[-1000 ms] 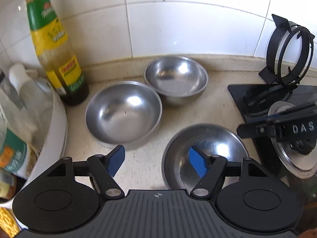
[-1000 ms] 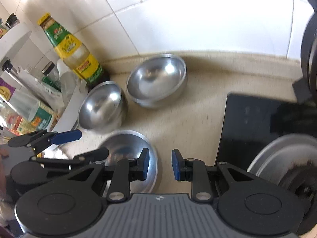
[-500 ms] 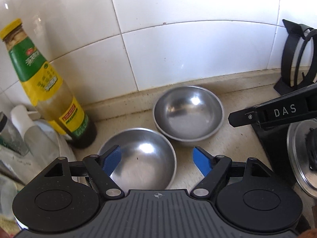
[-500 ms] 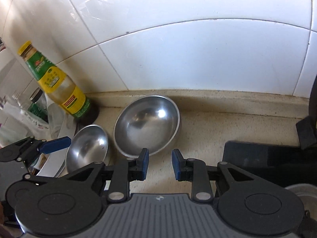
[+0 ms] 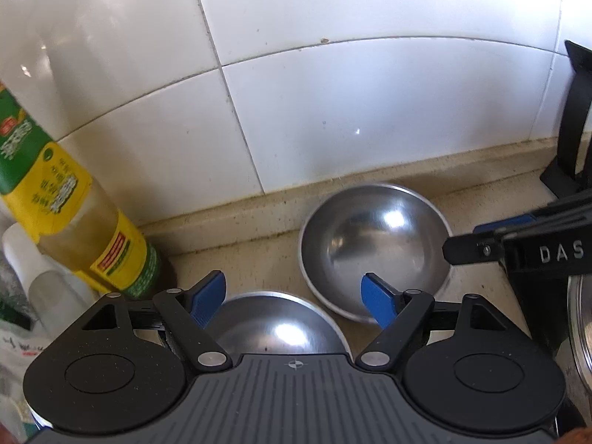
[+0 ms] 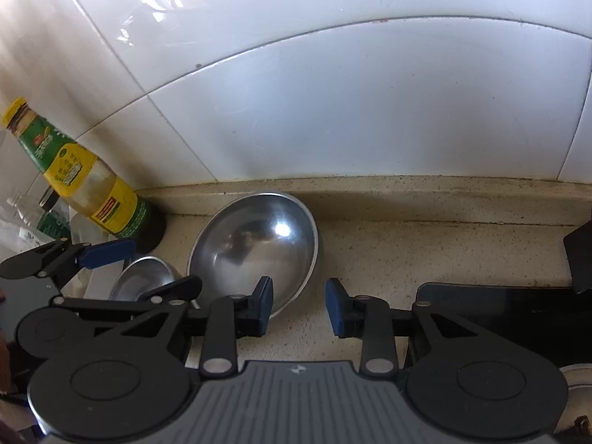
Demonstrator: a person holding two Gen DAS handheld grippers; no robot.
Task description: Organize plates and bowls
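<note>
Two steel bowls on a beige worktop (image 6: 425,251) by a tiled wall.
Left gripper (image 5: 294,296) released above the near bowl (image 5: 277,329); right gripper (image 6: 299,307) released beside the far bowl (image 6: 255,248).

Bright daylight washes my views — the white wall tiles (image 6: 333,118) glare toward twelve o'clock. Sharp highlights sit in the steel bowl (image 5: 373,244). The oil bottle (image 5: 55,192) at nine o'clock blurs softly, and fisheye bending curves every grout line — corners go black.
</note>
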